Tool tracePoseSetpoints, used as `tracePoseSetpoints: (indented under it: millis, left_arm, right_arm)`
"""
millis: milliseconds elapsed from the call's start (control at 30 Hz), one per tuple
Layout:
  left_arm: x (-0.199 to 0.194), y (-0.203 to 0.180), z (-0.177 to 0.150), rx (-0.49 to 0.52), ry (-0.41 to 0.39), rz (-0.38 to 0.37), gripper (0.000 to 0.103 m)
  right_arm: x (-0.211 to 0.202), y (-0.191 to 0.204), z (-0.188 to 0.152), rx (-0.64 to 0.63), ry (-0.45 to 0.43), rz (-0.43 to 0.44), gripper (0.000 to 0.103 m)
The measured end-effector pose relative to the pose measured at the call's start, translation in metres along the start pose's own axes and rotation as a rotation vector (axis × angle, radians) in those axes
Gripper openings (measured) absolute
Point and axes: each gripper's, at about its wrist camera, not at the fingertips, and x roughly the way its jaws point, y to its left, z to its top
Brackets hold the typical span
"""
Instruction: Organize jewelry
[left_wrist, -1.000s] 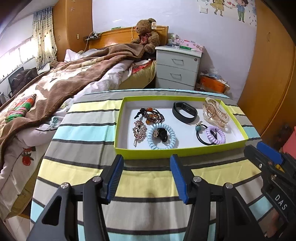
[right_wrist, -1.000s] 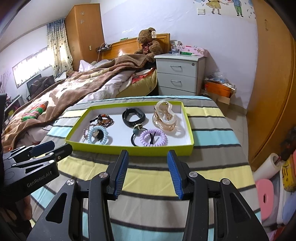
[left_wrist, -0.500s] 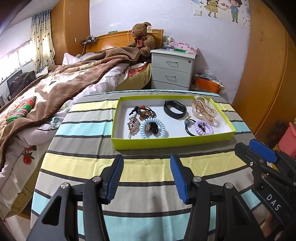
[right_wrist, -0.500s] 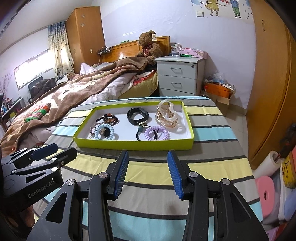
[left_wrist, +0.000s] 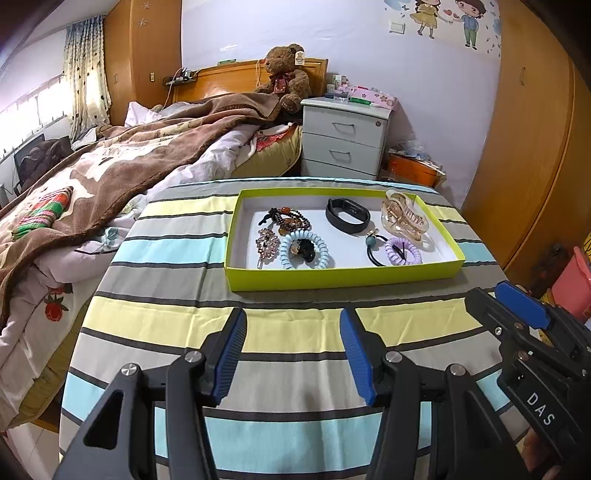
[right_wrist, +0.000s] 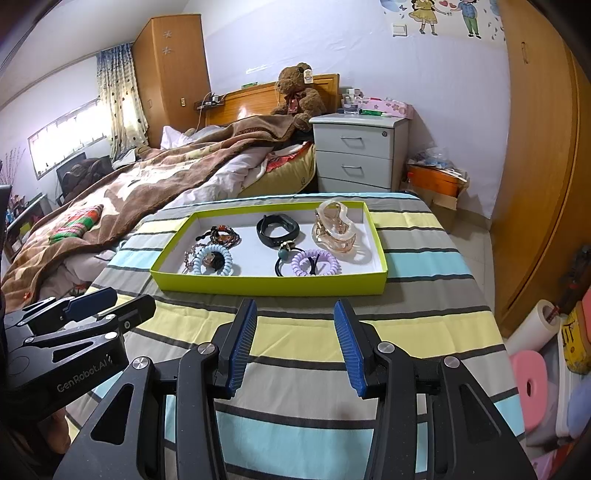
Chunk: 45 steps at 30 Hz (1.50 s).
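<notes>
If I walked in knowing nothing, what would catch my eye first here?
Probably the lime-green tray on the striped tablecloth, holding hair ties, a clear claw clip and a black wristband. Next, the blue-padded left hand-held gripper and right hand-held gripper, both open and empty, nearest the camera.

Lime-green tray (left_wrist: 343, 275) holds hair ties, clips, bracelets, a black band (left_wrist: 347, 214).
</notes>
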Motion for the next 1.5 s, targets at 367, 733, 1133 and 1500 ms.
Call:
tracePoseSetpoints:
  millis: [367,733,1133,1500]
  left_arm:
    - [-0.0012,0.0005,-0.0017,0.005,0.002,0.003,0.054]
    - [-0.0014,0.0027,-0.0022,0.004,0.004,0.011,0.054]
    - [-0.0024,0.0035,-0.0026,0.006,0.002,0.010,0.054]
    - [-0.0034,0.0049,-0.0032,0.002,-0.001,0.011,0.054]
  right_arm:
    - [-0.0002,0.0001,-0.0003,-0.001,0.000,0.001,0.045]
    - [-0.0005,0.0000,-0.0008,-0.002,0.001,0.000,0.045]
    - [-0.0021,0.0002,-0.0021,-0.001,-0.002,-0.001,0.045]
    - [-0.0032,-0.0007,-0.0024,0.001,-0.005,-0.003,0.045]
